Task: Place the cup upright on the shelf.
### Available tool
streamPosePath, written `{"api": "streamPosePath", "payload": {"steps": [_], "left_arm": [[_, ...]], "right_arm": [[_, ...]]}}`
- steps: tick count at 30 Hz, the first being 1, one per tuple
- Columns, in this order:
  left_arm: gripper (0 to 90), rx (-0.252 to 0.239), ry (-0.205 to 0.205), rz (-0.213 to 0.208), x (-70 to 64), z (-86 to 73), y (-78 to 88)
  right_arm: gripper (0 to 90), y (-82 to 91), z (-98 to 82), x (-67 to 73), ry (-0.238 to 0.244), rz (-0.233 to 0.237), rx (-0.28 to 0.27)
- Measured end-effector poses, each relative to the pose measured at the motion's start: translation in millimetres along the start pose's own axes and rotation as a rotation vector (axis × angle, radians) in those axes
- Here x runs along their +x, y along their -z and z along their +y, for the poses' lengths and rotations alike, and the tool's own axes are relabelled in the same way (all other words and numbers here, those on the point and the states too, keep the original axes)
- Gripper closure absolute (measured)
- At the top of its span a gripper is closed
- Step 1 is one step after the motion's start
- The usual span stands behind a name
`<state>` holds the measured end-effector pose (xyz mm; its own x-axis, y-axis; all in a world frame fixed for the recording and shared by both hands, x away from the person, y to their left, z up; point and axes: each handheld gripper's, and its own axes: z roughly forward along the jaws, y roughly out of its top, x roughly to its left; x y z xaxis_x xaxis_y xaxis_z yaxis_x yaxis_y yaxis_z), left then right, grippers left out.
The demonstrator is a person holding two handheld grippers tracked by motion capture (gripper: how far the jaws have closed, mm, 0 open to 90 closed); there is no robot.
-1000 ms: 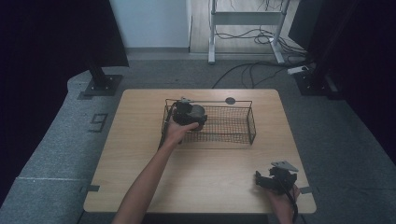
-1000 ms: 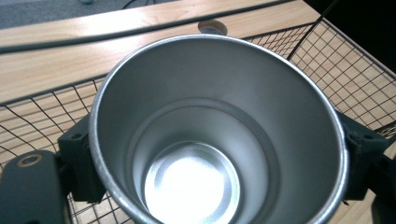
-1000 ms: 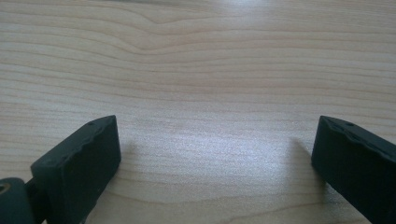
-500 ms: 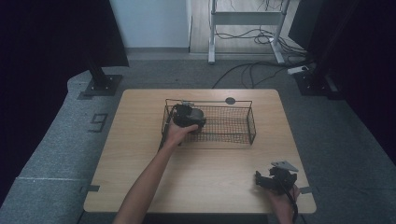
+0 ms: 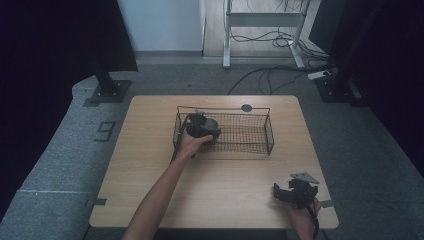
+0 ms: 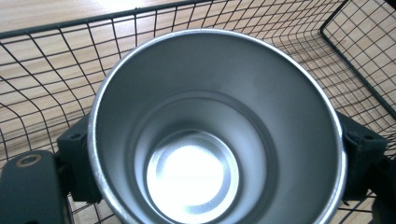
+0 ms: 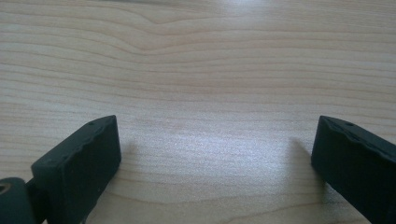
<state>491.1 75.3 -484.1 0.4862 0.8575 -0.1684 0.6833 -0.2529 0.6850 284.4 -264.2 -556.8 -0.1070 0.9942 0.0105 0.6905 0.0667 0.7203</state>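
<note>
A shiny metal cup [image 6: 215, 140] sits between the jaws of my left gripper [image 6: 217, 144], its open mouth facing the camera. The jaws press on its two sides, so the gripper is shut on it. In the high view the left gripper [image 5: 200, 127] and the cup [image 5: 211, 123] are inside the left end of a black wire basket [image 5: 225, 109]. At the table's front right, my right gripper [image 5: 286, 192] rests low over the wood. Its jaws stand wide apart with nothing between them, as the right gripper [image 7: 215, 140] view shows.
The basket's mesh floor [image 6: 46, 79] and right wall [image 6: 364, 51] surround the cup closely. A small dark round disc [image 5: 246, 107] lies on the wooden table [image 5: 150, 190] just behind the basket. Cables and stand feet lie on the floor beyond the table.
</note>
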Motion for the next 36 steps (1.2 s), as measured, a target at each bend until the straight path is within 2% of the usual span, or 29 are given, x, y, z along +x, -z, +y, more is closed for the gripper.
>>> {"api": "streamPosePath", "payload": {"steps": [14, 23, 26, 31, 36], "left_arm": [[11.8, 0.056, -0.008, 0.01, -2.4, -1.7, -4.1], [10.5, 0.033, -0.003, 0.014, -3.1, 0.7, 2.4], [9.7, 0.013, -0.001, 0.015, -3.2, 1.9, 7.6], [7.2, -0.066, -0.011, 0.016, -8.3, 6.7, 25.7], [7.1, -0.1, -0.02, 0.001, -9.6, 8.2, 40.9]], "right_arm": [[1.4, -0.1, 0.0, 0.0, 0.0, 0.0, -0.001], [1.5, 0.0, 0.0, 0.0, 0.0, 0.0, 0.0], [1.5, 0.0, 0.0, 0.0, 0.0, 0.0, 0.0], [1.5, 0.0, 0.0, 0.0, -0.001, 0.0, 0.0], [1.5, 0.1, 0.0, 0.0, 0.0, 0.0, 0.001]]}}
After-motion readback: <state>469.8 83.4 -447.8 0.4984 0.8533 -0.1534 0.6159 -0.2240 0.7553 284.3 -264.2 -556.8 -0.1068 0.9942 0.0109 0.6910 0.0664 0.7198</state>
